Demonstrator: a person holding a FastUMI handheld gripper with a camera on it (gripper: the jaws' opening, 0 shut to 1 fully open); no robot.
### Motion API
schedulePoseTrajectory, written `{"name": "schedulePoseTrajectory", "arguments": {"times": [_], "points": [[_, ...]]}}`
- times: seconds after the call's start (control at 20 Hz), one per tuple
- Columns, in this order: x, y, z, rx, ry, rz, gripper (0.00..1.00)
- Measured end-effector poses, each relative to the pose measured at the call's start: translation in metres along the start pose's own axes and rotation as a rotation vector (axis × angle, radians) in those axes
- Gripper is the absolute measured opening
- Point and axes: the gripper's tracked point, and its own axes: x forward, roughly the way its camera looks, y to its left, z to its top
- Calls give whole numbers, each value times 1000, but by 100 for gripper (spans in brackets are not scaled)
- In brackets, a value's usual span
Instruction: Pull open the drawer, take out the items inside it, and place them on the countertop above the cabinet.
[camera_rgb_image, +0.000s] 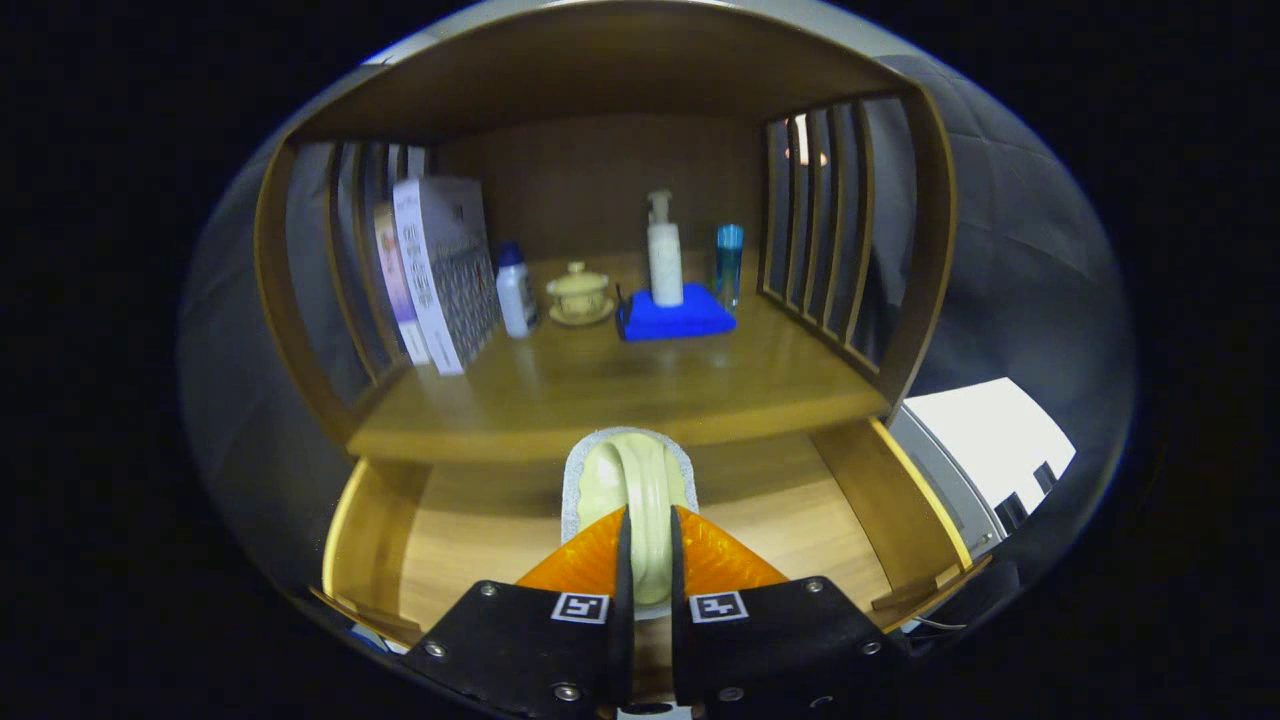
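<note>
The claw (648, 560) is clamped on a pale cream, rounded item with a raised central ridge (640, 500); both fingers press against the ridge, one on each side. The item is backed by a flat grey oval piece, and its exact nature cannot be told. It sits above the open wooden drawer (480, 540), whose light plywood floor and side walls lie beneath and to either side of the fingers.

Beyond the fingers, above the drawer, is the brown wooden cabinet surface (600, 390), enclosed by slatted side panels and a roof board. On it stand, from left to right:

- upright flat boxes with patterned faces (440, 270), leaning against the left slats;
- a small white bottle with a blue cap (515, 292);
- a cream lidded ceramic cup on a saucer (579, 294);
- a white pump bottle (664, 255), standing on a folded blue cloth (675, 315);
- a slim blue translucent bottle (729, 262), just beside the cloth.
</note>
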Motion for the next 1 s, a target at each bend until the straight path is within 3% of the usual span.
{"name": "schedulePoseTrajectory", "arguments": {"times": [0.4, 1.0], "points": [[43, 14, 62, -18, -115, 23, 15], [127, 30, 79, -116, -94, 11, 15]]}}
